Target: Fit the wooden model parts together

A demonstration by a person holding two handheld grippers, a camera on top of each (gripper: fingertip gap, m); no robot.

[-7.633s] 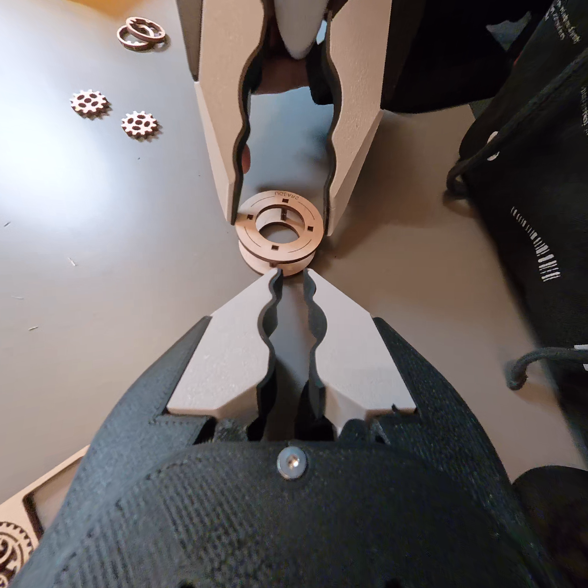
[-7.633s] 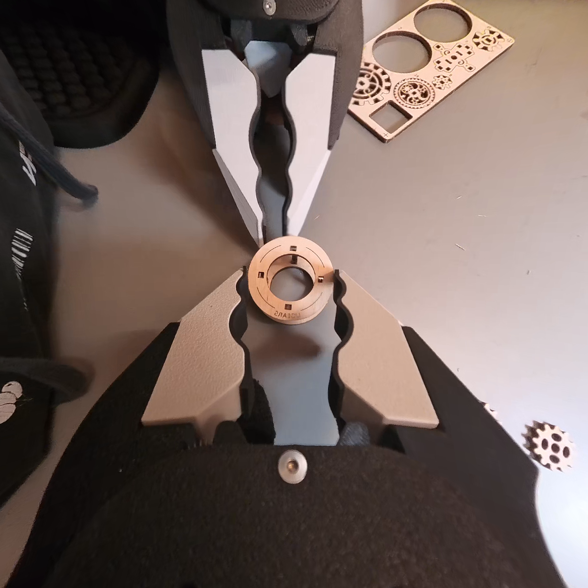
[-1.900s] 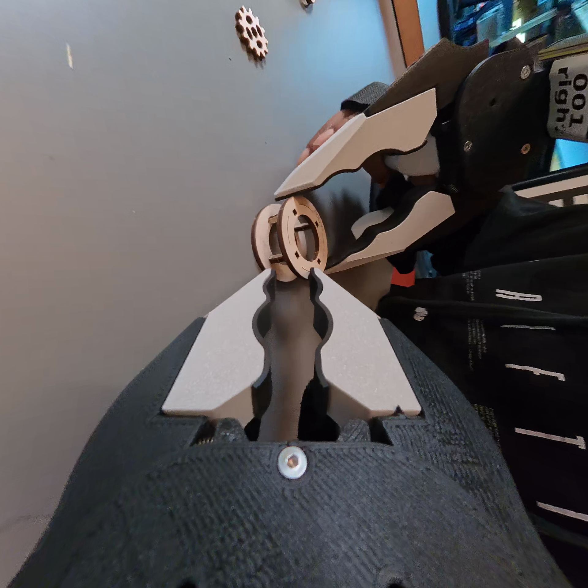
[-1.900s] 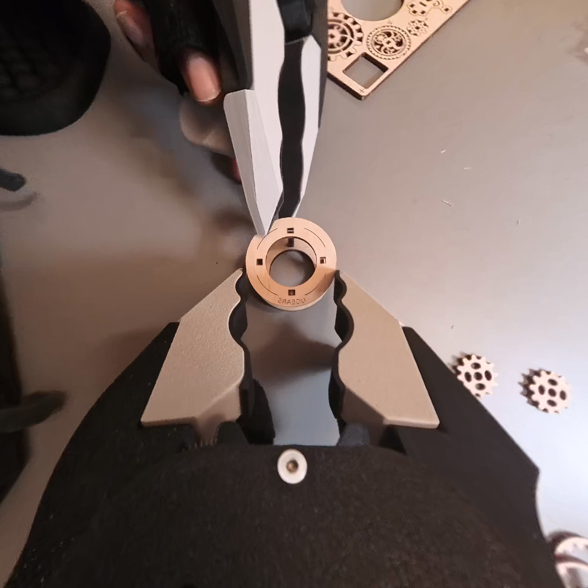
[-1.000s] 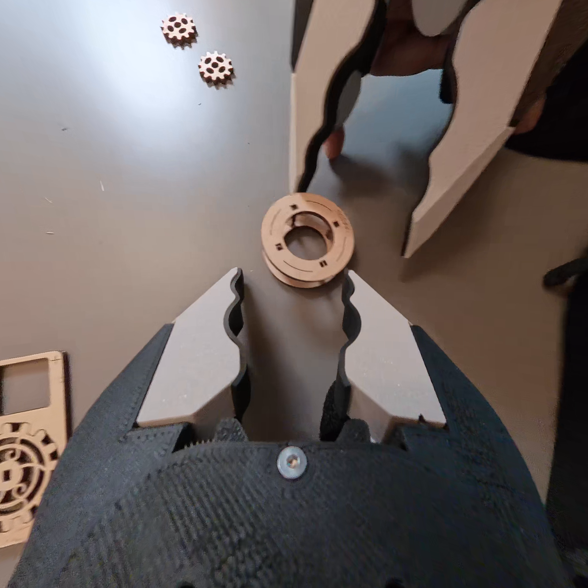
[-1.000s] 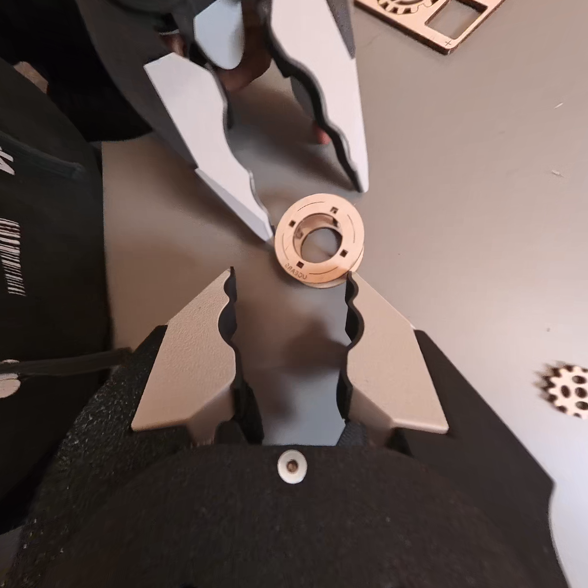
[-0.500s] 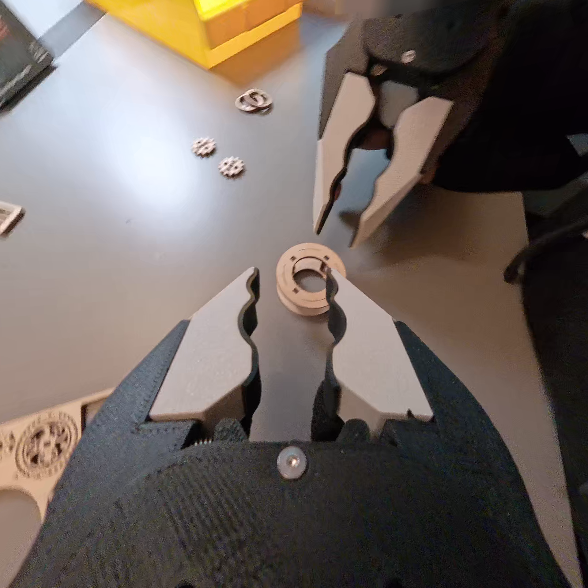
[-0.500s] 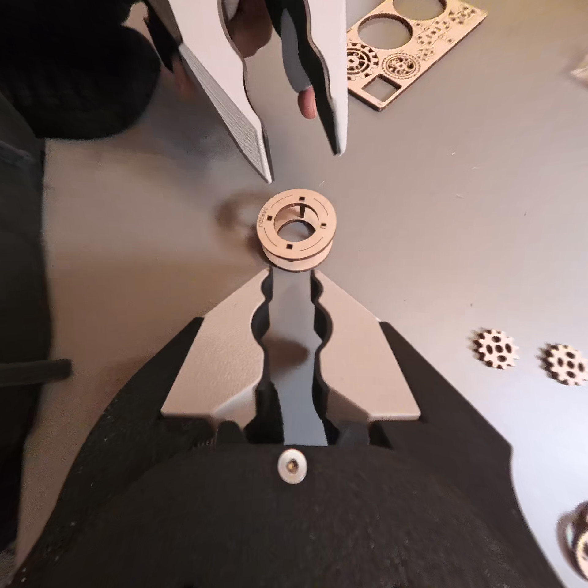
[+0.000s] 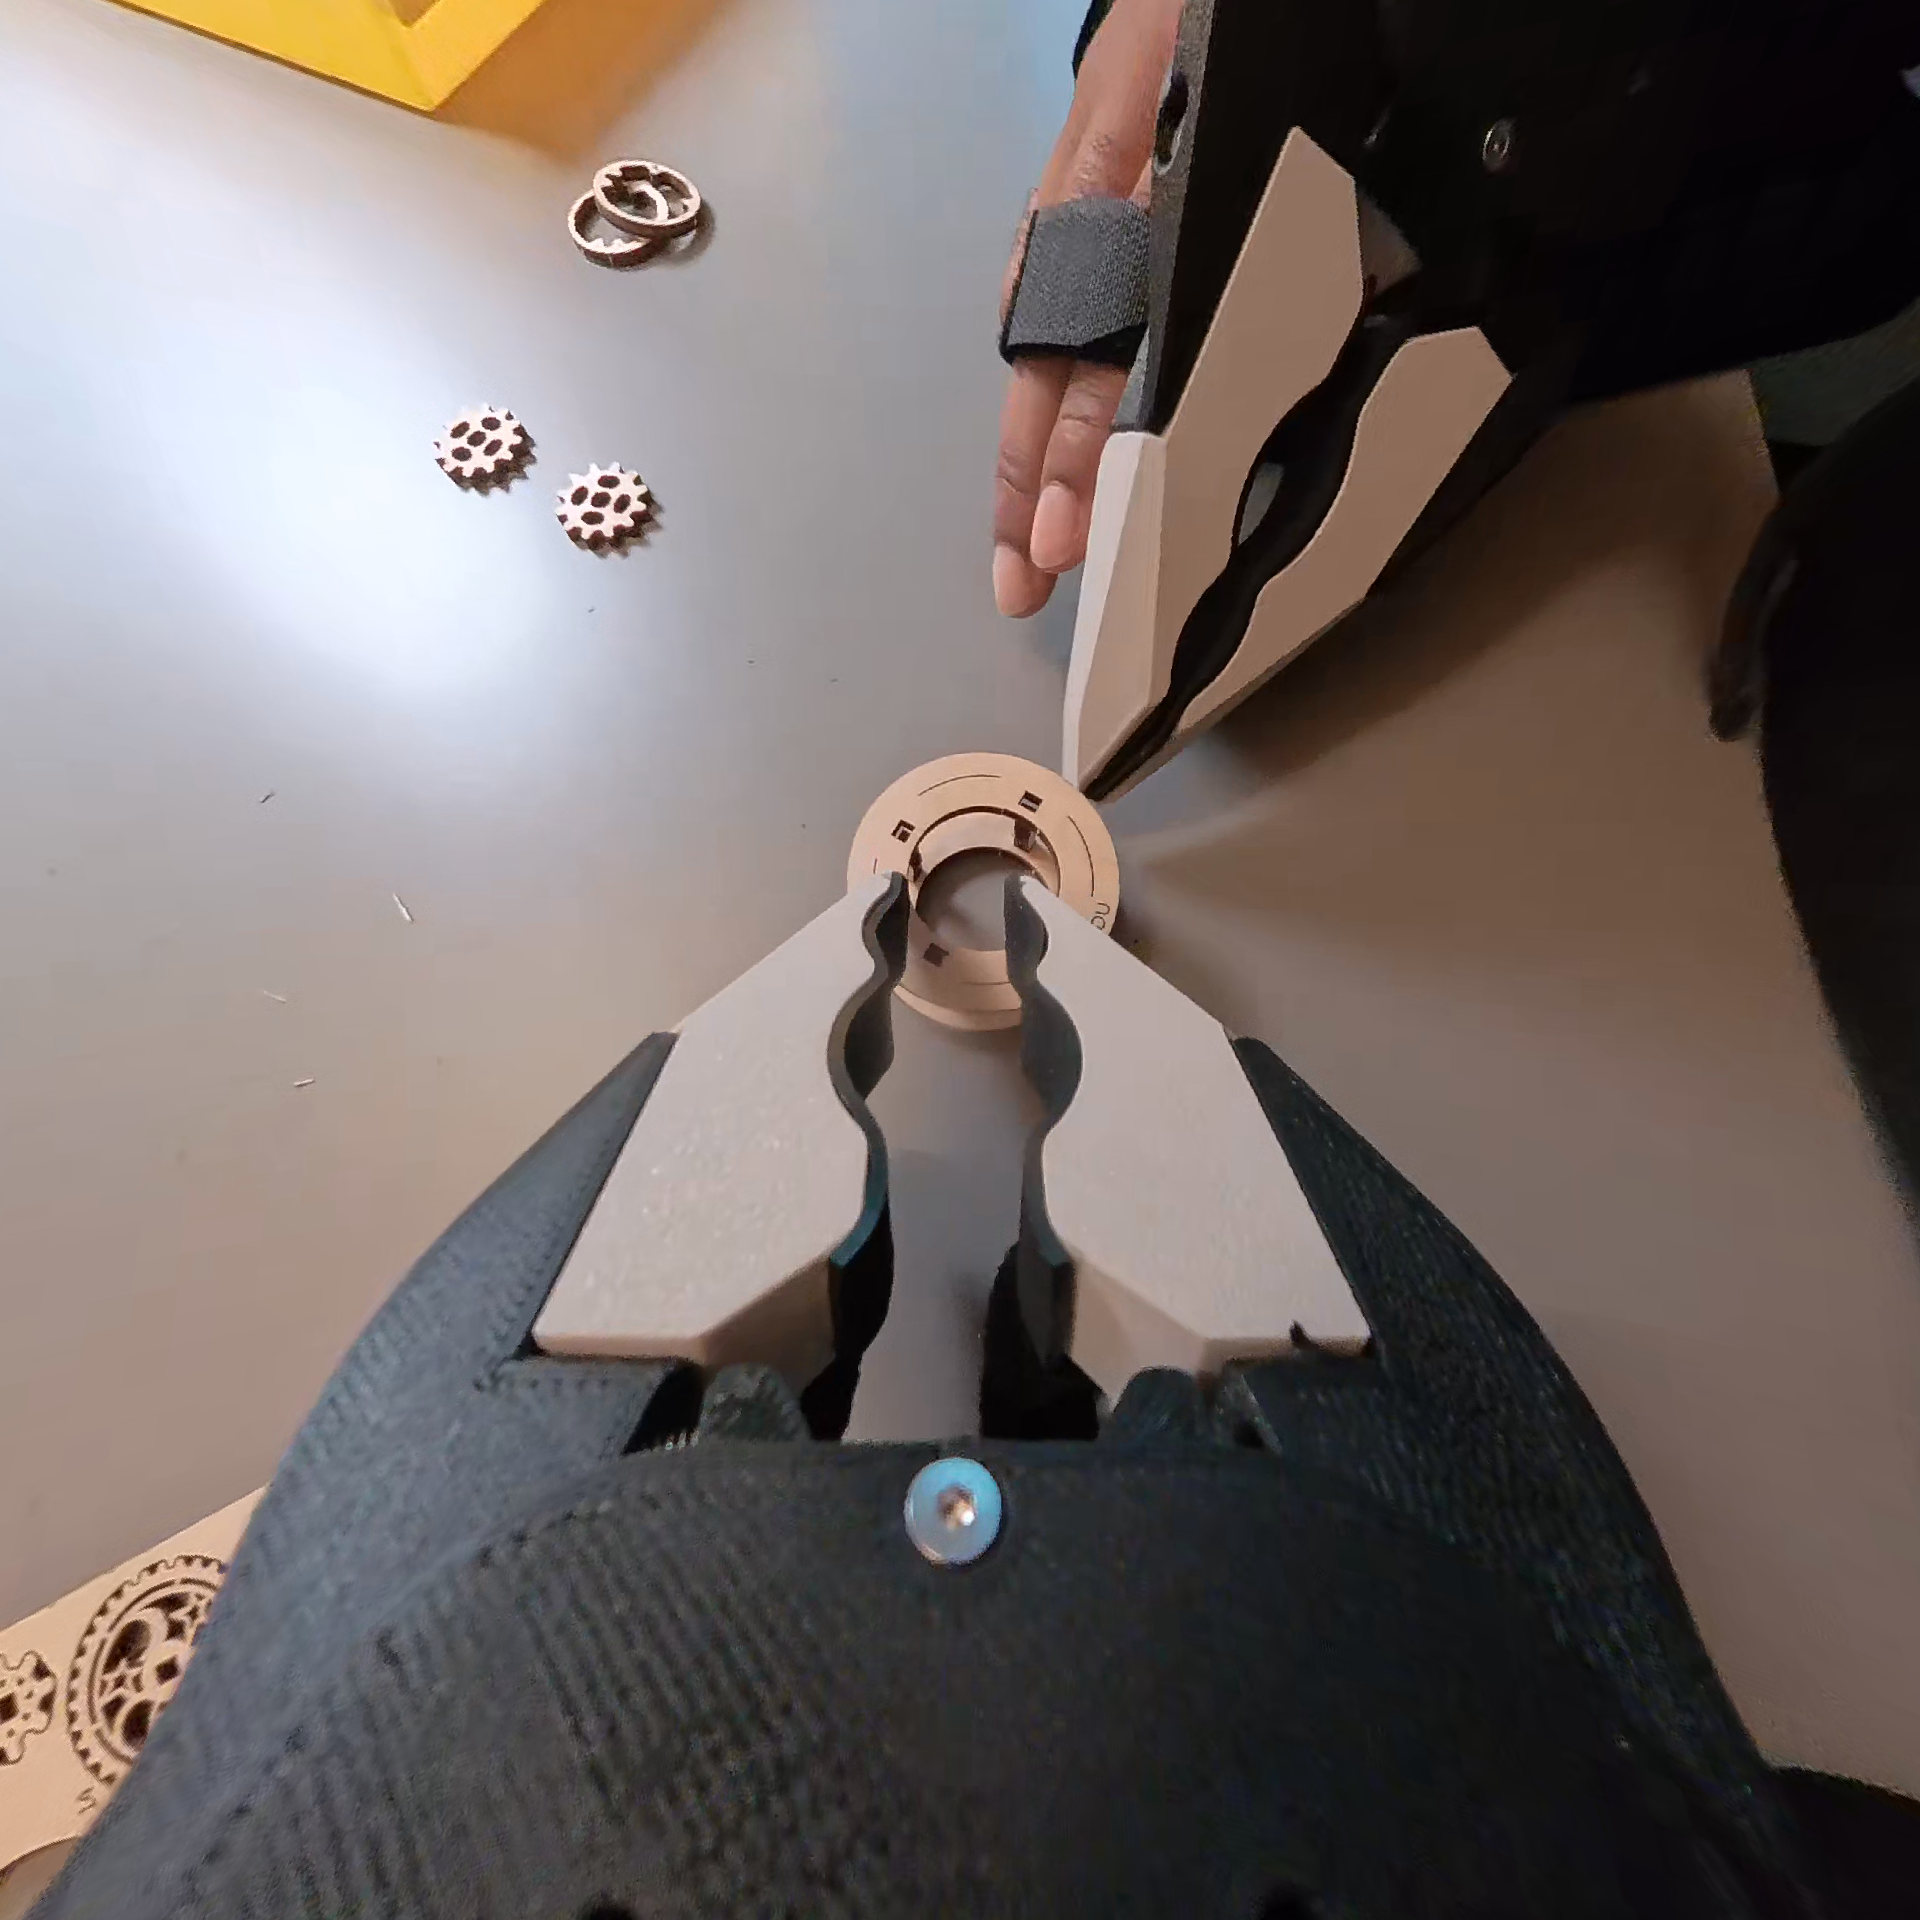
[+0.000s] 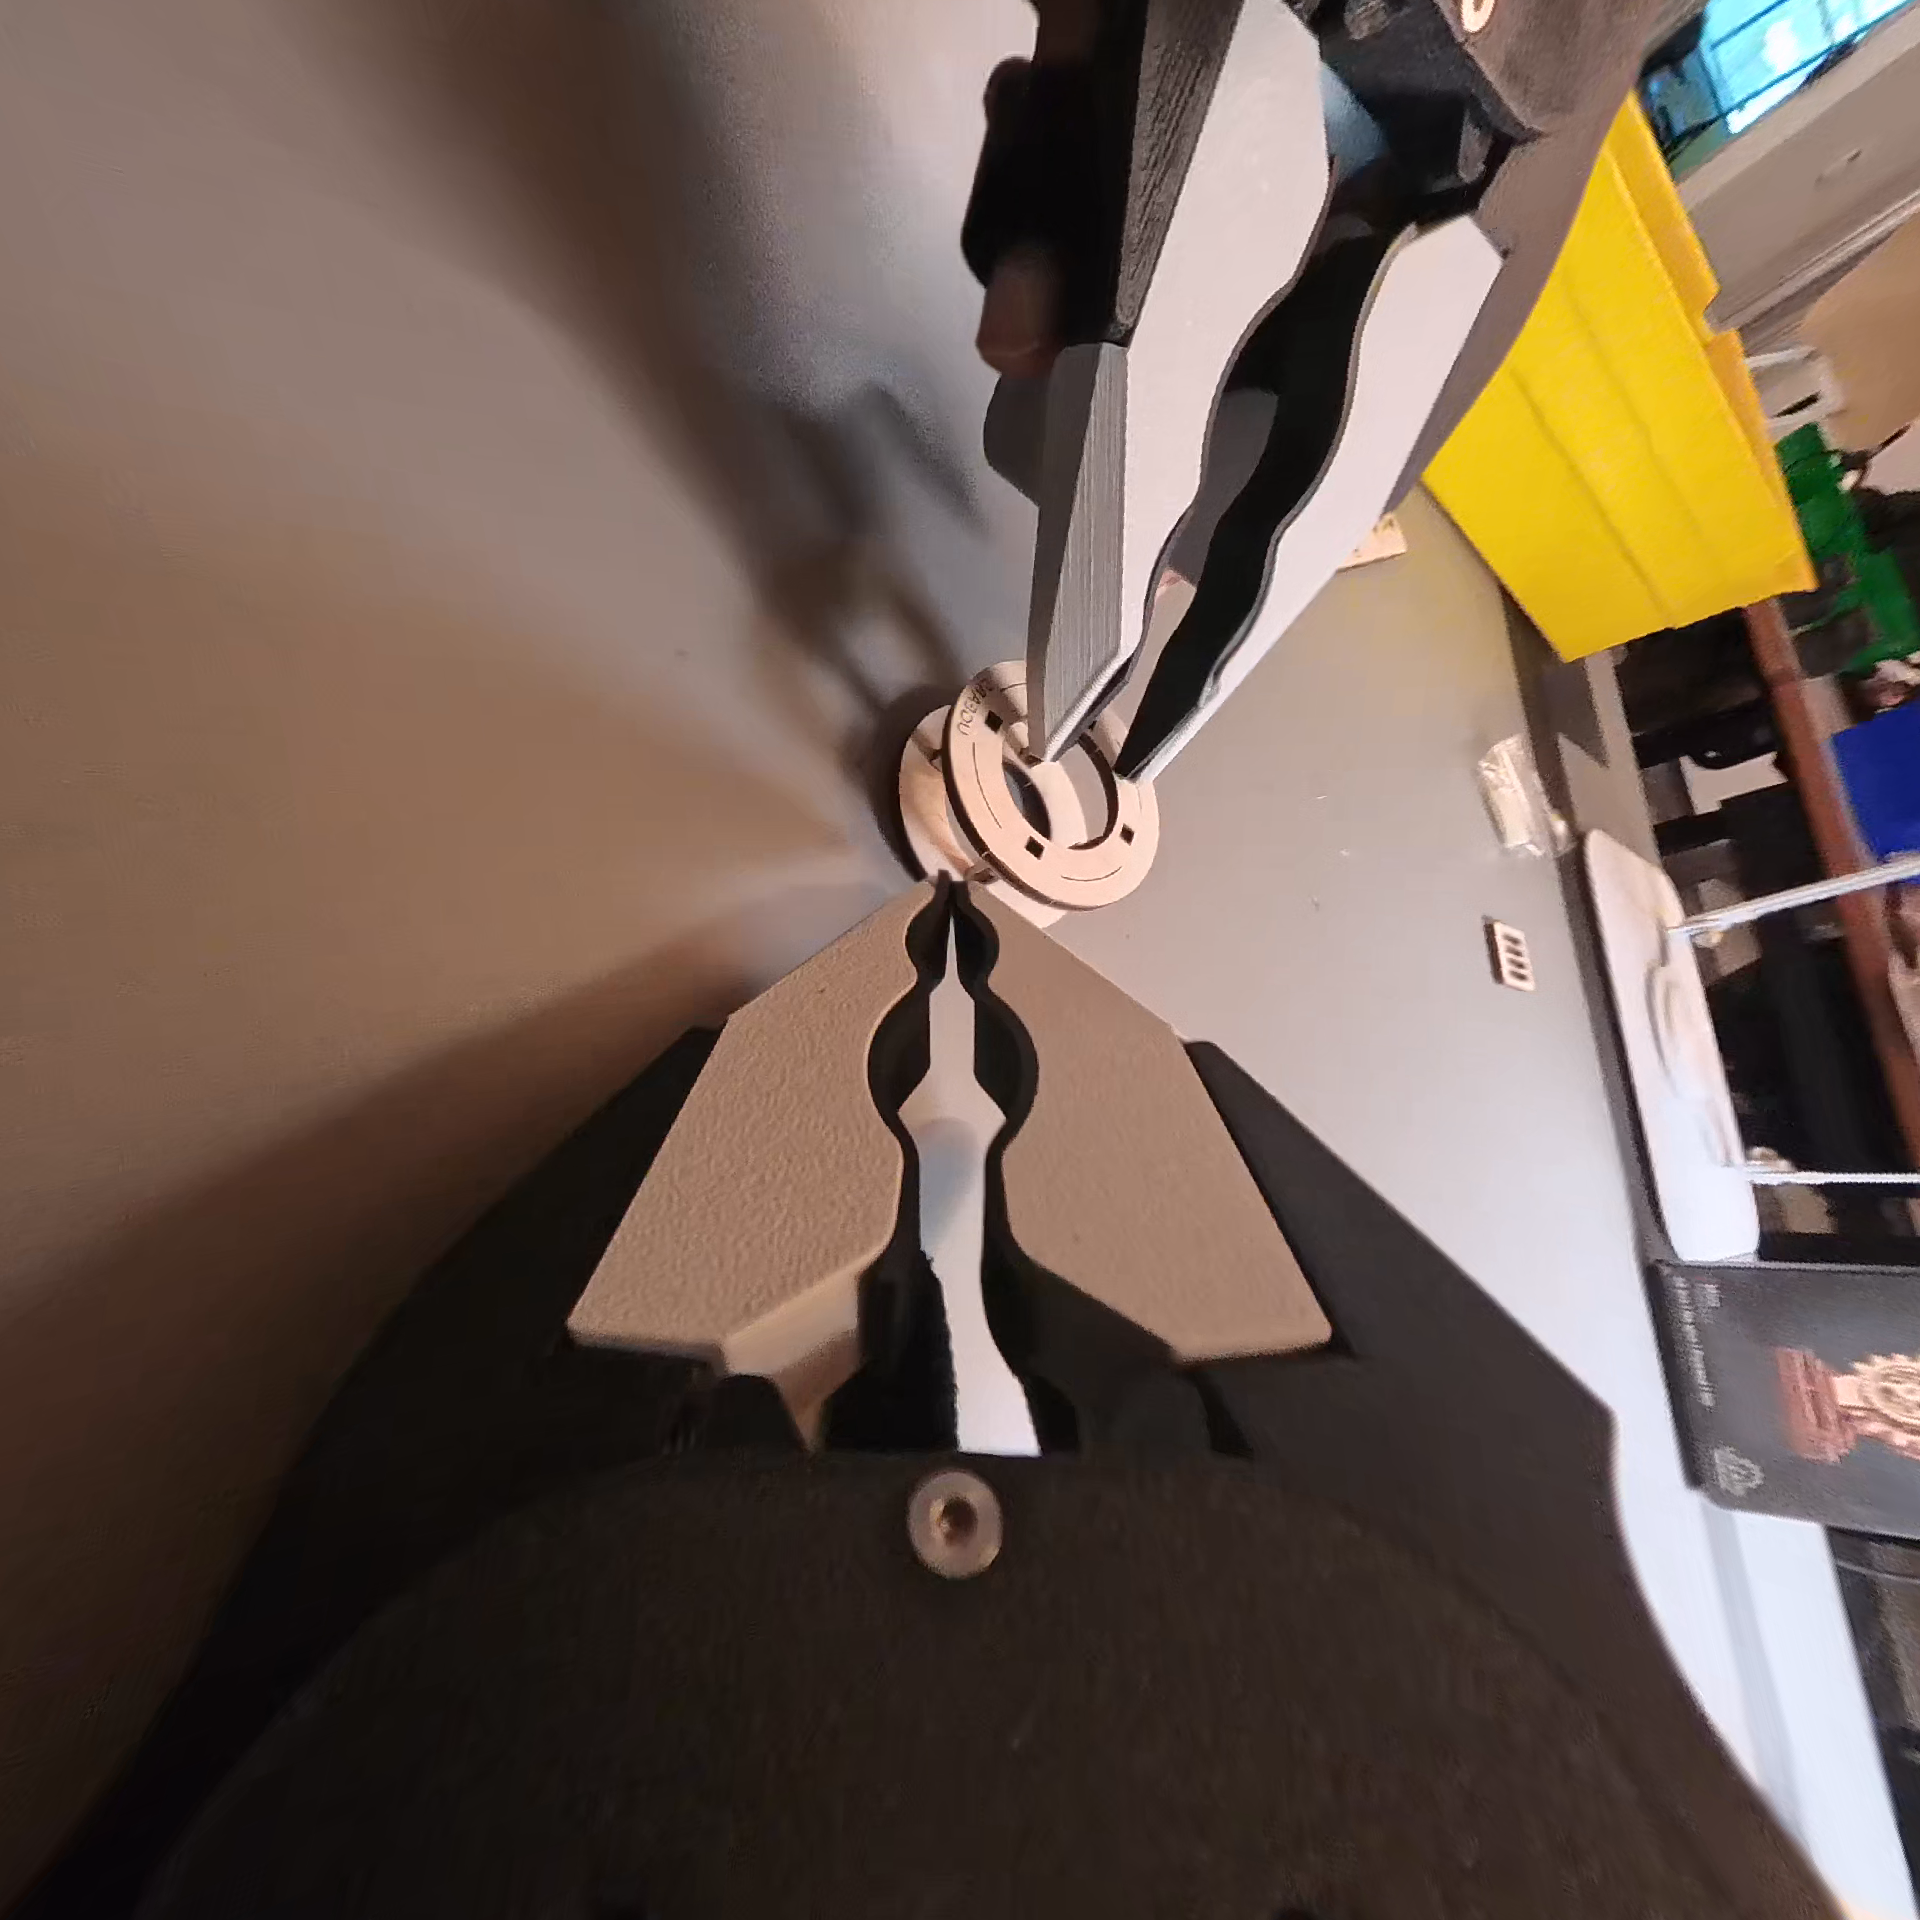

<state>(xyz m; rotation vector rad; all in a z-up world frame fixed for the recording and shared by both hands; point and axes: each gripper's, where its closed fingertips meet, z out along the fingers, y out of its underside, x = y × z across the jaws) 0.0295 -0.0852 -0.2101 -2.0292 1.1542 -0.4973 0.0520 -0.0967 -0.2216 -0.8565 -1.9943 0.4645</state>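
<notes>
The wooden spool (image 9: 1081, 847), two ring discs joined around a hole, lies on the grey table (image 9: 416, 831). My left gripper (image 9: 958, 883) is narrowly open, with its fingertips (image 9: 891, 896) resting on the spool's top at the hole's edges. In the right wrist view it comes down from above, with one tip in the hole of the spool (image 10: 1081, 868). My right gripper (image 10: 945, 883) is shut, and its tips touch the spool's rim. I cannot tell whether it pinches a disc edge. It also shows in the left wrist view (image 9: 1091, 779) at the spool's far right edge.
Two small gears (image 9: 483, 457) (image 9: 605, 506) and a pair of wooden rings (image 9: 636, 213) lie at the far left. A yellow bin (image 10: 1621, 416) stands behind. A cut-out parts sheet (image 9: 104, 1662) lies near left. There is a black box (image 10: 1797, 1382) and a person's hand (image 9: 1049, 468).
Both grippers came down onto the spool. The left narrowed and set its tips on the top. The right shut and rolled sideways against the rim.
</notes>
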